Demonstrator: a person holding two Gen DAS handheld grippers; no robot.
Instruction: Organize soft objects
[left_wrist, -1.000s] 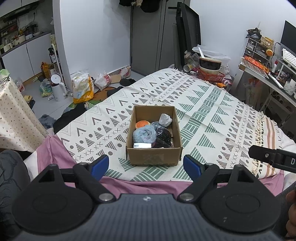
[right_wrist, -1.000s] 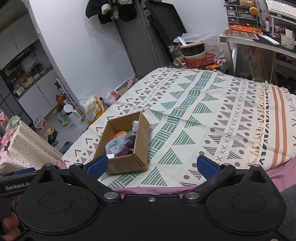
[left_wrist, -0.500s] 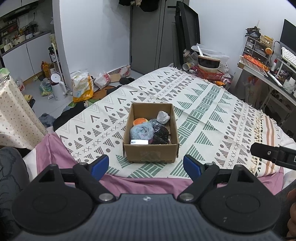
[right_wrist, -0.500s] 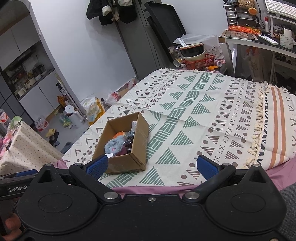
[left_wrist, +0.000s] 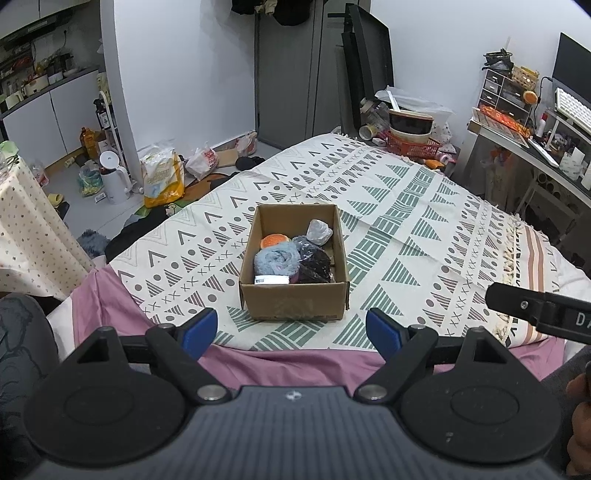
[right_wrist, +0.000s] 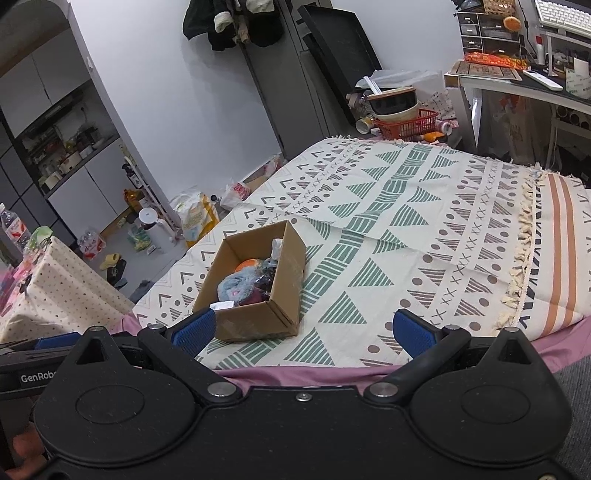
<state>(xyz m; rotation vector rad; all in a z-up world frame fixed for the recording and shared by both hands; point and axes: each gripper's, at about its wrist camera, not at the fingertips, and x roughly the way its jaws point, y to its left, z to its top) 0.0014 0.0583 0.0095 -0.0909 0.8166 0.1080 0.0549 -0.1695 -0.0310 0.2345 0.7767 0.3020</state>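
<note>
A brown cardboard box (left_wrist: 293, 302) (right_wrist: 258, 319) sits near the front edge of a bed with a patterned cover. Inside lie a fluffy blue soft thing (left_wrist: 276, 261) (right_wrist: 236, 284), an orange round piece (left_wrist: 274, 240), a dark bundle (left_wrist: 314, 264) and a grey-white lump (left_wrist: 319, 232). My left gripper (left_wrist: 291, 332) hangs open in front of the box, back from the bed edge, with nothing between its blue pads. My right gripper (right_wrist: 303, 330) is open too, holding nothing, with the box ahead to its left.
The patterned cover (left_wrist: 406, 236) spreads wide to the right of the box. A purple sheet (left_wrist: 288, 360) shows at the bed's front edge. Bags and a white kettle (left_wrist: 112, 177) litter the floor at left. A dotted tablecloth (left_wrist: 33, 236) stands left, a cluttered desk (left_wrist: 532, 147) right.
Both grippers have drawn back and risen from the bed, so the box looks smaller and farther away. Both stay open and the box's contents have not moved.
</note>
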